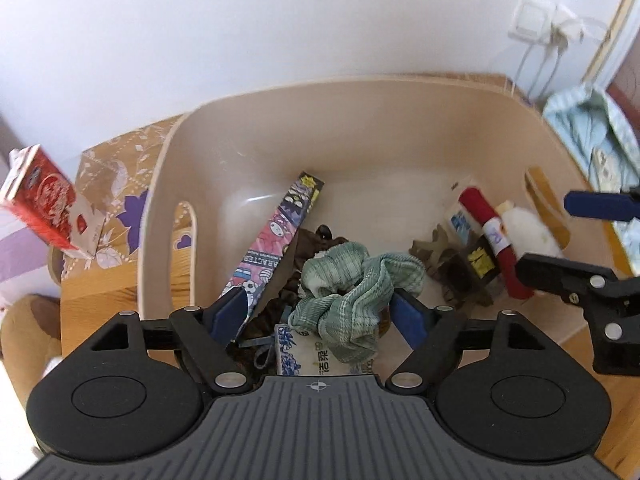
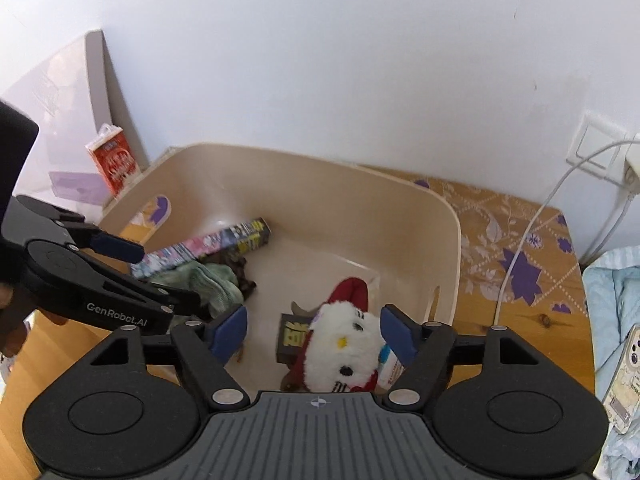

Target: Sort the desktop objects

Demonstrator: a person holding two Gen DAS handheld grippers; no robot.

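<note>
The left gripper (image 2: 132,276) bears "GenRobot.AI" in white on its black arm. The long box (image 1: 276,236) in the bin (image 1: 360,120) shows "ARACTER", its start cut off. Print on the red carton (image 1: 44,200) and the other packets is too blurred to read.

In the bin (image 1: 248,148) the cloth (image 1: 352,292) lies in the middle, the long box (image 1: 276,232) leans left of it, the plush toy (image 1: 528,228) lies at the right; the carton (image 1: 40,200) stands outside, left.
</note>
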